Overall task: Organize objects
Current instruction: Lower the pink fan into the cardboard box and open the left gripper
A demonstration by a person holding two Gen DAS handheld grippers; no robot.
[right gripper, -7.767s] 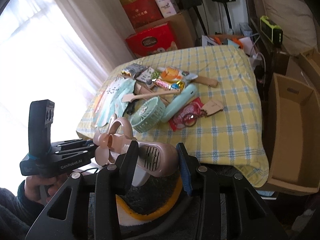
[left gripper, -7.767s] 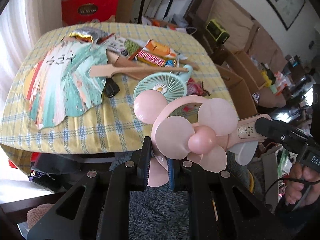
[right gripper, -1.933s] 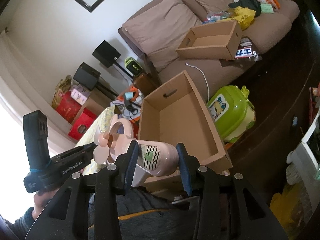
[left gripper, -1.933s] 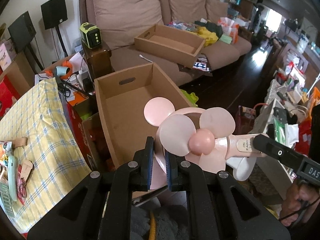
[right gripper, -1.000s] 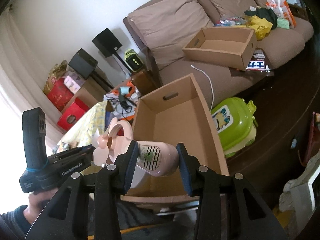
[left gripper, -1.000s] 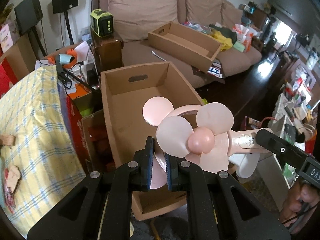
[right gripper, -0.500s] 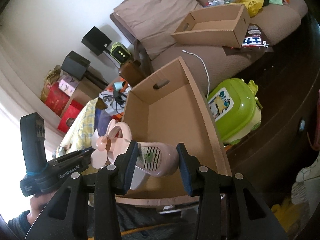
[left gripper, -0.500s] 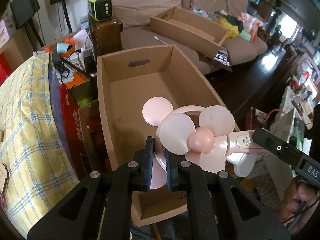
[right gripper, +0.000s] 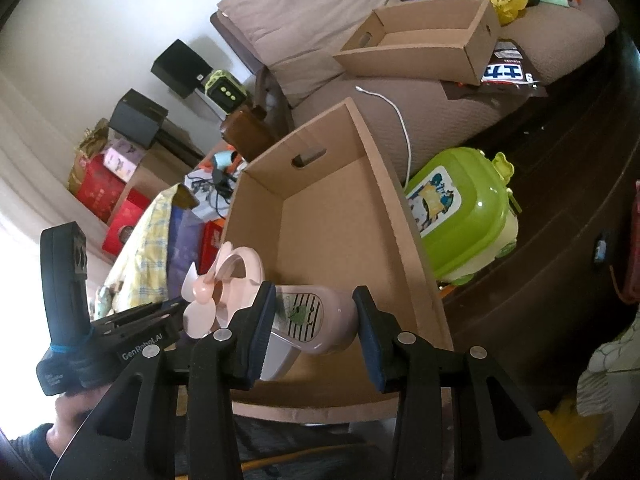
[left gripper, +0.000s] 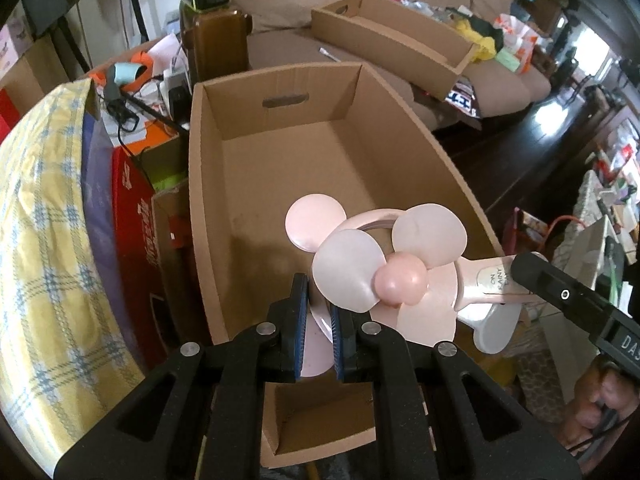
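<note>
Holding a pink hand fan [left gripper: 384, 276] between them, both grippers hang over the open cardboard box [left gripper: 276, 184], so the step in hand looks like dropping the fan in. The left gripper [left gripper: 318, 330] is clamped on the thin rim below the soft round blades; the right gripper [right gripper: 316, 330] is clamped across the smooth rounded handle, with its striped sticker. The fan sits above the box's near end, not yet inside. Next likely calls for lowering it past the stiff corrugated walls, then letting go with both.
</note>
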